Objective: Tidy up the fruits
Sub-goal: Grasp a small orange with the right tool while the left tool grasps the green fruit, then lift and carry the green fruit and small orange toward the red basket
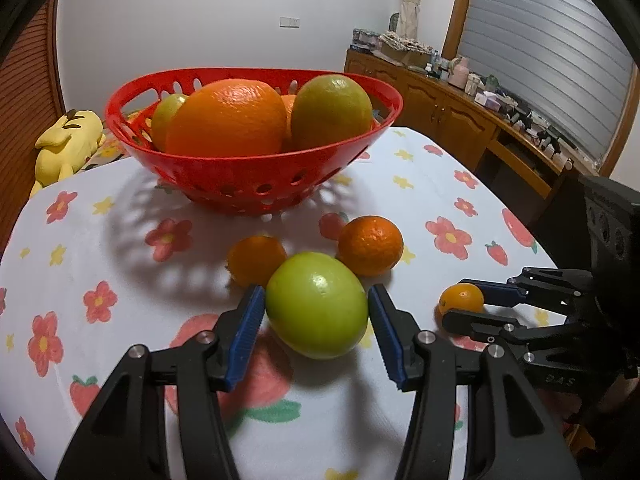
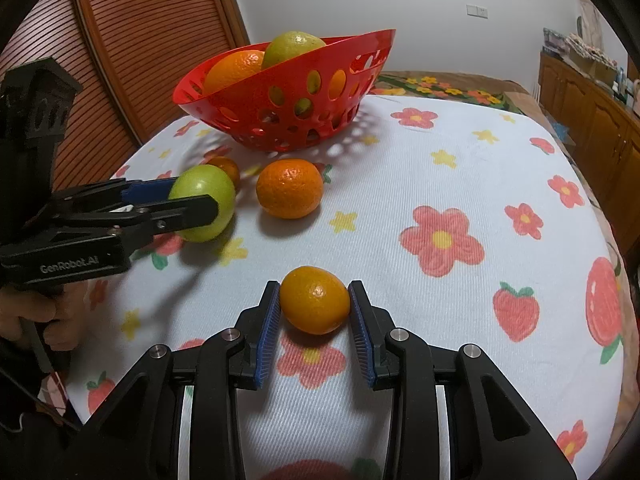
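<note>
Right now both grippers sit low over the flowered cloth point(image 2: 460, 168), each with a fruit between its fingers. The red basket point(image 1: 256, 184) stands at the far side, already holding a big orange point(image 1: 228, 120) and two greenish fruits.

The left gripper point(image 1: 316, 320) has its blue pads against the two sides of the green fruit point(image 1: 316, 304), which lies just in front of the basket; the jaws look clamped on it, though at the right pad I cannot quite tell whether rubber meets skin. The right gripper point(image 2: 314, 316) has its jaws clamped on a small orange point(image 2: 314, 300), further from the basket and off to the right of the green fruit. Two more oranges wait between the green fruit and the basket: a mandarin point(image 1: 370, 246) and a smaller one point(image 1: 256, 260), which is almost touching the green fruit.

Trouble, I think, would come from the green fruit. It is smooth and round, and gripped near its widest part; a loose squeeze could let it slip out on the lift and roll off the cloth. Dragging it forward instead of raising it would knock the two waiting oranges. The basket is also nearly full at the front, so a fruit dropped on the heap may roll back out. With both grippers heading to one basket, they could bump.
</note>
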Demonstrator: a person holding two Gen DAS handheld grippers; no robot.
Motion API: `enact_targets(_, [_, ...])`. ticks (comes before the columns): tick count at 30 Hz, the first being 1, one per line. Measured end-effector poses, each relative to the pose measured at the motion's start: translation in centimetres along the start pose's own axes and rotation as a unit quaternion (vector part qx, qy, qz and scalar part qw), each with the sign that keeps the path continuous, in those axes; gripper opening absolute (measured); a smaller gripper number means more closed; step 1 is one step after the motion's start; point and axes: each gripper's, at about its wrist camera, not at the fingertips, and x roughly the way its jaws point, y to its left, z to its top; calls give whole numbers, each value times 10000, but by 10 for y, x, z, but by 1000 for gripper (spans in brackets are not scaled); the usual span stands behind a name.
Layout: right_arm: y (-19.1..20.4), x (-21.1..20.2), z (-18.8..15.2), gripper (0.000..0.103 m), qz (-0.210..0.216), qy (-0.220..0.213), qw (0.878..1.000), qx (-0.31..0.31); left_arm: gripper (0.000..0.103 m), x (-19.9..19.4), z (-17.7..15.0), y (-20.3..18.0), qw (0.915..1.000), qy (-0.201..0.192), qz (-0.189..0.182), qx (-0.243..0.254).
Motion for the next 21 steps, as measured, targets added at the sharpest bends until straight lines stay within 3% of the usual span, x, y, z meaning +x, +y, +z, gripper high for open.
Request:
enact_targets(8, [0,0,1,33,-78,-29,10000,-50,52,-20,7,-1,9996,-270,106,50])
enact_targets(21, [8,-42,35,33,-139,-553,9978,-336,52,-71,36,4,9957,-923,52,8])
